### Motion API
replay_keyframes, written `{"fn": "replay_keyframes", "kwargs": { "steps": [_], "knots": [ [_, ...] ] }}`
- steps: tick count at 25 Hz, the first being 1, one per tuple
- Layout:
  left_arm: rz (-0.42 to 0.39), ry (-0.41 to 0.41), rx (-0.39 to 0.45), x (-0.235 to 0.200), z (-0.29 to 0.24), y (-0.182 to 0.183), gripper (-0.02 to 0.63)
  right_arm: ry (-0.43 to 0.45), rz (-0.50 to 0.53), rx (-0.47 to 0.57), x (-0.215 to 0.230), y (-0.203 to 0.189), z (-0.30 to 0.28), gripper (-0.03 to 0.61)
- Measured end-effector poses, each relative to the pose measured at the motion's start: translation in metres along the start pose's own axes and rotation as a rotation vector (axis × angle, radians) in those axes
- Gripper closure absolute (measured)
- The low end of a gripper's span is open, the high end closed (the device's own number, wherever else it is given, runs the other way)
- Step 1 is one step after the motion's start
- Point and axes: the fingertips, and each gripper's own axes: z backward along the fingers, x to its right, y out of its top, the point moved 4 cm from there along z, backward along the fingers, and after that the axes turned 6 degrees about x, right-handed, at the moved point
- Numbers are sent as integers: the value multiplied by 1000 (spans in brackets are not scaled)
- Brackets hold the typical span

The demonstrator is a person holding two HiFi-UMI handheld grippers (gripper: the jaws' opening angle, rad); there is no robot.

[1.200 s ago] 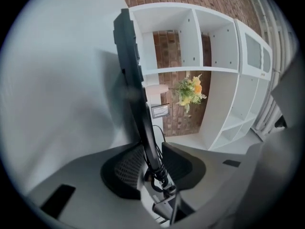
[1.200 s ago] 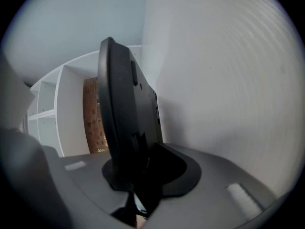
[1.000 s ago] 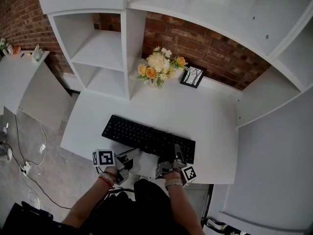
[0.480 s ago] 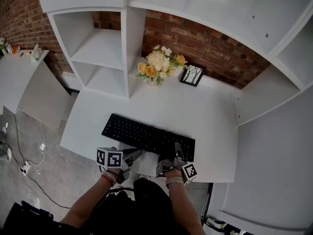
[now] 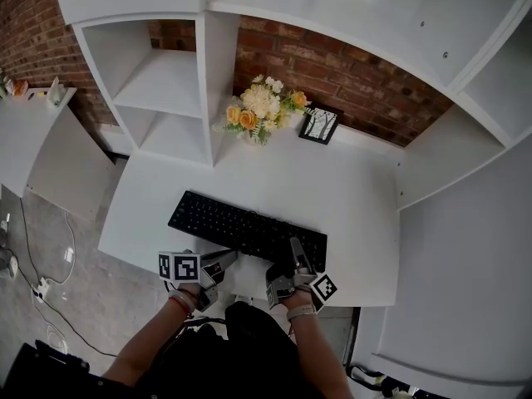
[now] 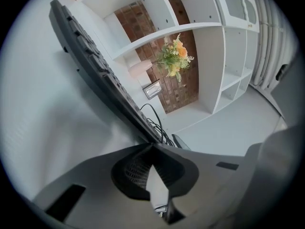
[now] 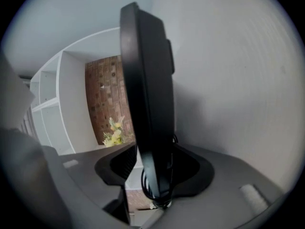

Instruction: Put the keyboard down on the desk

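**Keyboard lies flat, my right jaws easing off it**

Head view: the keyboard [image 5: 241, 223] lies flat and slanted on the white worktop [image 5: 341, 189], its long near edge close to the worktop's front edge. Bare worktop spreads behind it up to the flowers [image 5: 258, 110] and the small picture frame [image 5: 318, 125] by the brick wall [image 5: 349, 77]. There is more bare room toward the view's right. My left gripper [image 5: 224, 262] sits at the front edge, just short of the keyboard's near edge. My right gripper [image 5: 293, 254] reaches onto the near edge toward the keyboard's right end.

Left gripper view: my jaws are closed tip to tip with nothing between them. The keyboard's edge runs away from just ahead of the tips, and a dark cable [image 6: 157, 125] loops beside it.

Right gripper view: my jaws have just been opening and stand apart, with the keyboard's edge and a cable between them. A gap shows between the keyboard and the jaw on the view's left. On the other side the keyboard sits close to the jaw. The worktop runs along one face of the keyboard
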Motion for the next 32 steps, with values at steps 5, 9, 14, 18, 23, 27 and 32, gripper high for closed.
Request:
{"fn": "replay_keyframes", "kwargs": {
  "steps": [5, 9, 14, 18, 23, 27, 32],
  "knots": [
    [21, 1, 14, -2, 1, 3, 624, 16, 76, -96, -4, -8, 6, 312],
    [39, -5, 26, -3, 2, 6, 624, 14, 196, -217, -7, -18, 9, 280],
    [58, -37, 44, 0, 0, 11, 624, -15, 384, -346, -11, -22, 11, 267],
    [44, -33, 25, 4, -6, 7, 624, 44, 343, -318, -17, -16, 12, 245],
    [94, -52, 52, 8, -11, 7, 624, 117, 169, -181, -20, 1, 28, 242],
    [84, -47, 32, 8, -14, 5, 624, 61, 241, -233, -9, 1, 42, 245],
    [96, -19, 0, 4, -19, -5, 624, 37, 491, -488, -9, -33, 43, 331]
  ]
}}
